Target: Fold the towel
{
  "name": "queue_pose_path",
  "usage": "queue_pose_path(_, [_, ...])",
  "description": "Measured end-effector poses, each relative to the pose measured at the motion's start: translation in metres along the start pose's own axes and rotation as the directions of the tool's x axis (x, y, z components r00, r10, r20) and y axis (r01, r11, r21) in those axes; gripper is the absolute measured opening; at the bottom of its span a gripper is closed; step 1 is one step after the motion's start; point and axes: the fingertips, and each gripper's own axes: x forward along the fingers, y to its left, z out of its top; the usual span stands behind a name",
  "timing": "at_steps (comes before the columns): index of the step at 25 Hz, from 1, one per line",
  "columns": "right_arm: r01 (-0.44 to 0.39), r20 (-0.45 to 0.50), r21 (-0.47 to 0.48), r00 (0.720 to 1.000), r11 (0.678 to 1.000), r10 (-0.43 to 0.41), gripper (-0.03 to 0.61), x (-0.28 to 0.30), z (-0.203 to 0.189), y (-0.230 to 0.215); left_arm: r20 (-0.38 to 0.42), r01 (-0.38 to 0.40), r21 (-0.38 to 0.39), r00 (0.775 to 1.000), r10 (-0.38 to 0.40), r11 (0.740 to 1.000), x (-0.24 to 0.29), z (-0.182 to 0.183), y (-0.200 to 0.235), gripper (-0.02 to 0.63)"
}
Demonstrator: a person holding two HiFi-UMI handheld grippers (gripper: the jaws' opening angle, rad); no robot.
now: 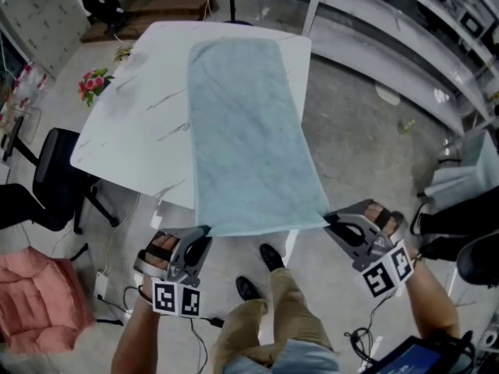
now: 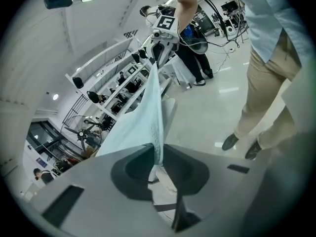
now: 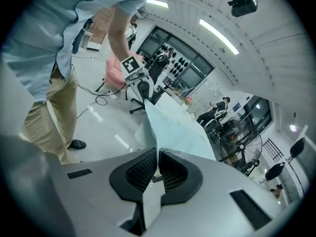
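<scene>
Grey floor runs all round your white marbled surface, with a black chair and a pink cushion off to your left, a small bunch of flowers beyond the surface's left edge, and grey shelving along the right.

The pale blue towel lies lengthwise on the right half of the surface. Its far end sits flat close to the far edge. Its near end runs out past the near edge and hangs in the air above your shoes.

You have that near end by both corners. Your left tongs are nipped together on the near left corner, and the left gripper view shows the cloth's edge running down between the dark pads. Your right tongs are clamped almost fully closed on the near right corner, with a thin fold of cloth pinched between the ribbed pads and a tail of it showing below them.

Between the two tongs the near hem is pulled into a nearly straight line, and both tongs point down and away from you toward the surface.
</scene>
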Motion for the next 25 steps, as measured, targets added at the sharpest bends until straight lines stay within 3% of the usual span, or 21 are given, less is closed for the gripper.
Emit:
queue_pose_path(11, [0.041, -0.027, 0.052, 0.999, 0.998, -0.039, 0.026, -0.013, 0.022, 0.003, 0.038, 0.134, -0.084, 0.991, -0.131, 0.987, -0.048, 0.016, 0.019, 0.058])
queue_pose_path(17, [0.081, -0.042, 0.118, 0.996, 0.990, -0.076, 0.026, -0.028, 0.029, 0.013, 0.078, 0.159, -0.139, 0.986, -0.149, 0.977, -0.072, 0.031, 0.029, 0.058])
queue_pose_path(25, [0.168, -0.019, 0.193, 0.986, 0.967, -0.168, 0.026, -0.045, 0.045, -0.015, 0.119, 0.115, -0.188, 0.988, -0.094, 0.975, -0.089, 0.048, 0.062, 0.052])
